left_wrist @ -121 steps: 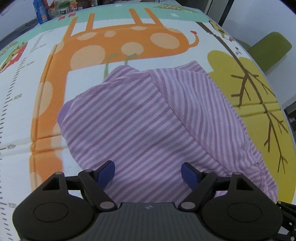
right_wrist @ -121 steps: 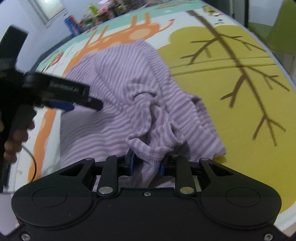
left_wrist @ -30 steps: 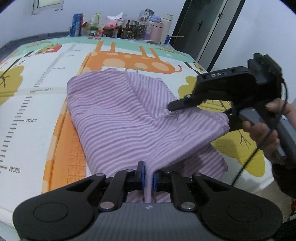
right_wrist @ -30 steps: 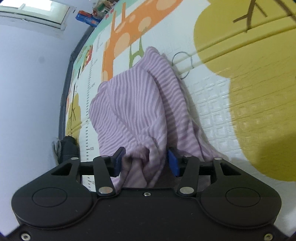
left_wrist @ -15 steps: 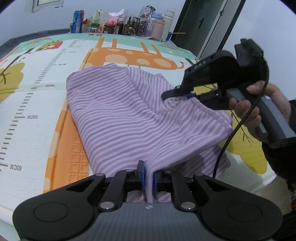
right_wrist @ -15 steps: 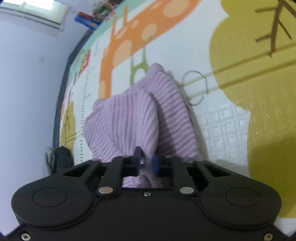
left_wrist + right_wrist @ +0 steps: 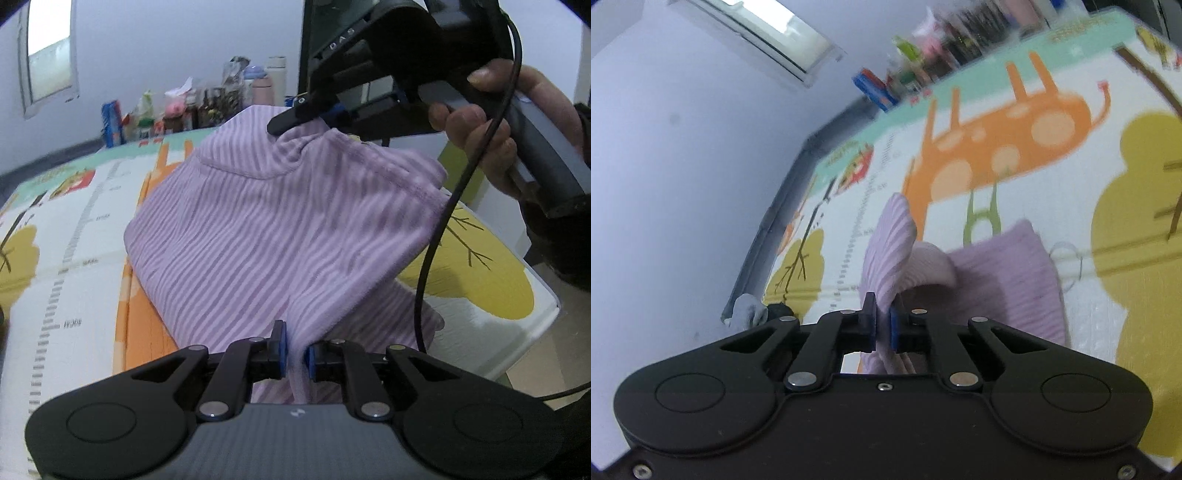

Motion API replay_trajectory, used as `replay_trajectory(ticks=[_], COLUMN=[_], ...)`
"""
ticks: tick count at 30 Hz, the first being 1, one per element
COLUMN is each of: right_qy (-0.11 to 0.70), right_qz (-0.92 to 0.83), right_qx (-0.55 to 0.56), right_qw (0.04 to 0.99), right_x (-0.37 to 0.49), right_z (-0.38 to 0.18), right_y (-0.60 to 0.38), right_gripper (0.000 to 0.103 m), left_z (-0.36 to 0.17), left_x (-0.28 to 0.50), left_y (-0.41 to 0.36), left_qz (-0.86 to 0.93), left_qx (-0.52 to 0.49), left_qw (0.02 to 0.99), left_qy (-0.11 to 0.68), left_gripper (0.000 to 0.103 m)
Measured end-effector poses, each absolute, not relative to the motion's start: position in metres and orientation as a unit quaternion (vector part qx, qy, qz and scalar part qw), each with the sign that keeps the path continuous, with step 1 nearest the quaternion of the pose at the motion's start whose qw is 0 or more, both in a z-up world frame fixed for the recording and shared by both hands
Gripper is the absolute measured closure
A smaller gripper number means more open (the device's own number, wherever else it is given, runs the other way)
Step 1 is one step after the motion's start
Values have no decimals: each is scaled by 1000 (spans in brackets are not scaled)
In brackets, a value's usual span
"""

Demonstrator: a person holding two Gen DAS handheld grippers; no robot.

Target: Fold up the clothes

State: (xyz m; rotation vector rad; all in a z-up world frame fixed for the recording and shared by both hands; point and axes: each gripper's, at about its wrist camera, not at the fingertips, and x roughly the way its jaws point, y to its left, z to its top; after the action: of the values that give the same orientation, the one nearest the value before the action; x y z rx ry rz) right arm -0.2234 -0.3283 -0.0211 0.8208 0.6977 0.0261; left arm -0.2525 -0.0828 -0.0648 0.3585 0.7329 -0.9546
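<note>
Both claws: I pinch one lilac striped garment (image 7: 280,229).
Left claw (image 7: 294,356): clamped on a near fold.
Right claw (image 7: 882,326): just closed on a lifted edge.

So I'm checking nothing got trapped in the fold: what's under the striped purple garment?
Around the striped purple garment only the printed play mat shows. Both grippers hold it up by its edges, yet whatever lies beneath the cloth is covered.

Soft, cool daylight enters from a window (image 7: 50,59) at upper left in both views, leaving only faint shadows. Fisheye bending curves the frame edges and darkens the corners. The right wrist view is smeared by motion, its far clutter (image 7: 960,26) blurred; the left is sharper.
</note>
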Motion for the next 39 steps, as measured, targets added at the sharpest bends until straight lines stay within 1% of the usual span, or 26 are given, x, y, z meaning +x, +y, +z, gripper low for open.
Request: replay_trajectory(ticks=[4,9,12,23,25,27,28,30,32,35,39], right_qy=[323,333,344,401,407,410,410,405,388,357,325], right_qz=[-16,-68,-100,-140,-140,-143,-144,-156,-175,-192,-160], right_qx=[371,366,371,356,361,379,390,405,407,408,384], right_qw=[870,866,857,832,827,817,812,805,808,818,849], right_x=[-241,-258,-268,-257,-254,-255,-256,-261,-268,-282,-295], right_z=[-11,-23,-36,-102,-111,-116,-118,-118,-112,-97,-73], right_y=[-332,-342,-351,-373,-376,-381,-385,-392,-397,-405,-401], right_gripper=[97,98,98,98,97,90,89,74,70,69,69], left_z=[-70,-83,-89,-104,-105,-104,-103,-99,-92,-80,-68], left_x=[-254,-259,-263,-266,-266,-265,-264,-262,-258,-254,-246], left_y=[-92,-107,-115,-129,-130,-130,-129,-126,-121,-113,-108], left_qz=[-457,-470,-480,-491,-491,-492,-493,-495,-501,-508,-515], left_qx=[178,205,223,254,255,254,250,242,222,199,183], left_qw=[801,782,772,750,749,748,748,746,747,749,751], left_qy=[345,353,352,364,364,365,368,374,377,376,372], left_gripper=[89,89,86,69,68,67,67,67,66,66,66])
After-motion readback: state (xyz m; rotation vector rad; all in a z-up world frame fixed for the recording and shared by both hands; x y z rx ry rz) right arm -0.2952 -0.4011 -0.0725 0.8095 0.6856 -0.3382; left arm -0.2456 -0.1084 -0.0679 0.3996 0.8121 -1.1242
